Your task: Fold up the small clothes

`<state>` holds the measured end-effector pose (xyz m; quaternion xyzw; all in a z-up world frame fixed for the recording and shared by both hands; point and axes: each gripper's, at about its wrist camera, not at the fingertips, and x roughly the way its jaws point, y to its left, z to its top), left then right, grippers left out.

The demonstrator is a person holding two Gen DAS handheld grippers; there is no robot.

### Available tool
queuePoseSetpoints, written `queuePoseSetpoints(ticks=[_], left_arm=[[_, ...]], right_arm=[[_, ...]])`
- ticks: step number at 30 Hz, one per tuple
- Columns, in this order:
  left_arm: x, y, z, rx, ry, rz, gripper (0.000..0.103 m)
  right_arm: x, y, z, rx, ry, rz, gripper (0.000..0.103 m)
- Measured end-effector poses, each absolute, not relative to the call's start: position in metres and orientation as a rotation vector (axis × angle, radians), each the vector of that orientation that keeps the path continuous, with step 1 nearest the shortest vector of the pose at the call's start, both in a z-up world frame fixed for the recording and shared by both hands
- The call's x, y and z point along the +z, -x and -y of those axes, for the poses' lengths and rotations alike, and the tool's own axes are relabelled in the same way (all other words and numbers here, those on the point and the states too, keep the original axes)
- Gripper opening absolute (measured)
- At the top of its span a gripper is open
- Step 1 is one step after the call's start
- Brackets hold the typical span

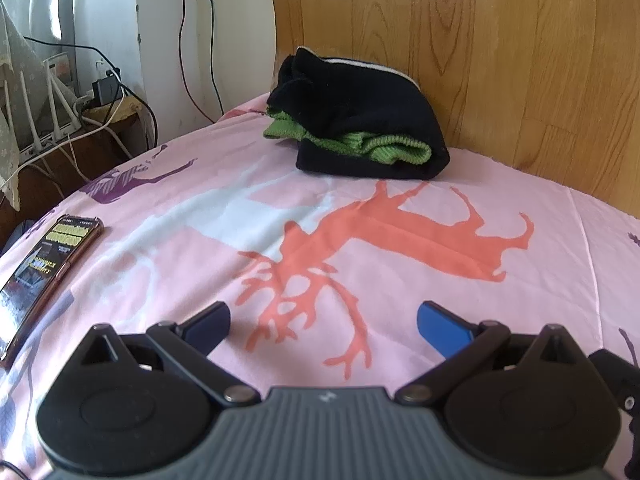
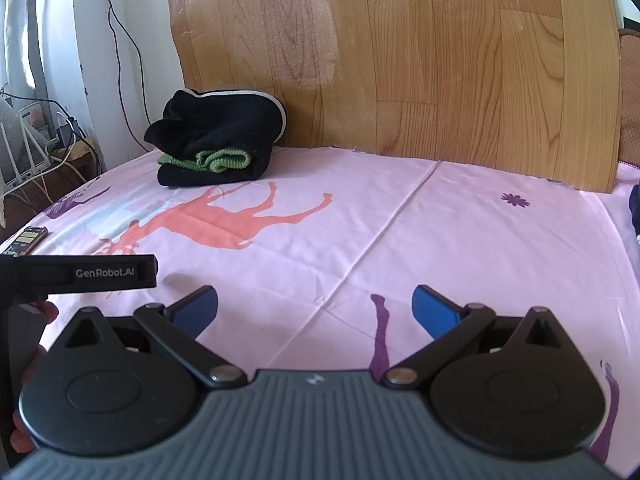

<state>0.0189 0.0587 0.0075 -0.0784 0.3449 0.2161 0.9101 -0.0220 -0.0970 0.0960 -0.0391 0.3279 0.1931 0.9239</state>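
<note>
Both grippers, left [image 1: 324, 320] and right [image 2: 314, 306], are hovering spread wide, holding nothing. Folded clothes [image 1: 360, 128] are sitting against the headboard [image 1: 500, 60].

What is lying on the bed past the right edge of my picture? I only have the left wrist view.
Observer: A dark blue cloth lies at the far right edge of the pink sheet, mostly cut off by the frame.
Operator: Is the right gripper holding anything?
Observer: No, the right gripper is open and empty, above the sheet.
Operator: Where does the headboard end?
Observer: The wooden headboard ends near that right edge, with a pinkish cushion-like thing beyond it.
</note>
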Motion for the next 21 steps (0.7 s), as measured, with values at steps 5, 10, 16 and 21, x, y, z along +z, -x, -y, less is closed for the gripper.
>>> queuePoseSetpoints(ticks=[5,10,16,21], left_arm=[[0.011,-0.013,-0.057,0.444,0.183,-0.753,0.103],[0.034,0.008,-0.038,0.393,0.184,-0.761,0.103],[0.052,0.017,-0.015,0.378,0.117,-0.738,0.103],[0.061,0.010,0.001,0.394,0.040,-0.736,0.103]], right_arm=[[0.096,0.022,0.097,0.405,0.090,-0.670,0.103],[0.099,0.021,0.101,0.402,0.089,-0.662,0.103],[0.102,0.011,0.115,0.352,0.034,-0.687,0.103],[0.111,0.008,0.129,0.329,-0.019,-0.667,0.103]])
